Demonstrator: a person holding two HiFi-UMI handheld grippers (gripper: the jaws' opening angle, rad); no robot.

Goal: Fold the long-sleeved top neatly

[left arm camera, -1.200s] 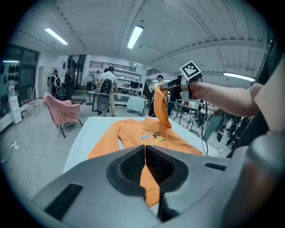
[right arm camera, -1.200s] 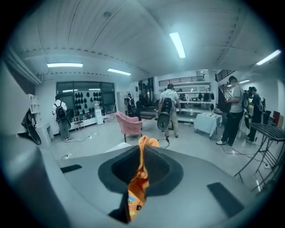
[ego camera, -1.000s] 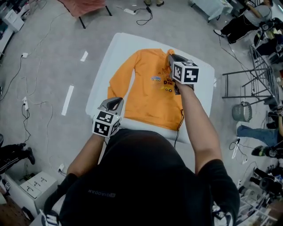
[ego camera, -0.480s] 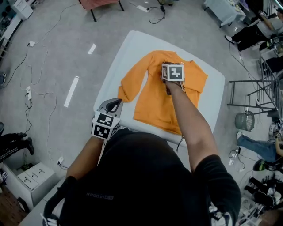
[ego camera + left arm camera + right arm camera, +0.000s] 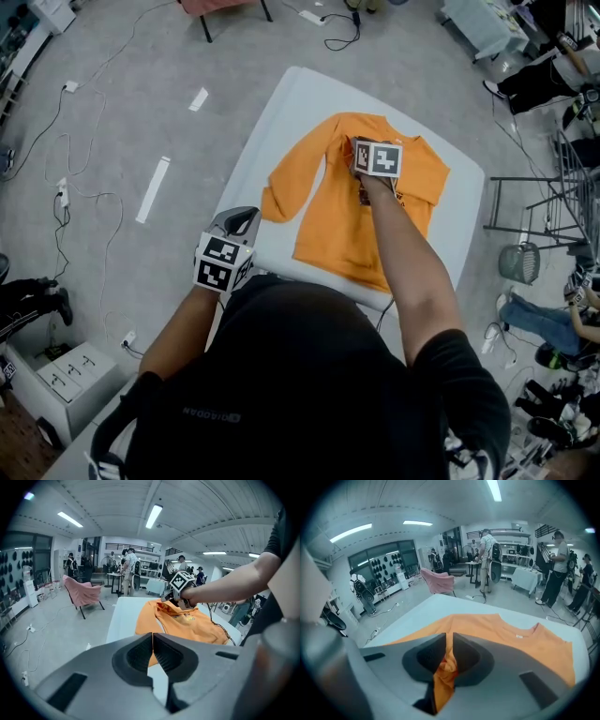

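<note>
The orange long-sleeved top point(image 5: 328, 220) lies front up on the white table point(image 5: 272, 122), its left sleeve point(image 5: 281, 192) slanting out to the side. My right gripper point(image 5: 357, 152) is low over the chest near the collar. Its jaws are opening, with a bunched fold of orange cloth point(image 5: 446, 667) still pinched between the pads. The rest of the top point(image 5: 506, 630) spreads flat beyond. My left gripper point(image 5: 239, 217) hangs shut and empty at the table's near left edge, apart from the top point(image 5: 187, 623). Its jaws point(image 5: 153, 641) meet with nothing between them.
A pink chair point(image 5: 82, 592) stands beyond the table's far end. Cables point(image 5: 84, 202) trail over the grey floor on the left. A metal rack point(image 5: 534, 197) stands right of the table. Several people stand in the background point(image 5: 490, 555).
My right gripper has come down and inward from the top's right side to the chest, drawing orange cloth with it. The left gripper has stayed by the table's near left edge.
</note>
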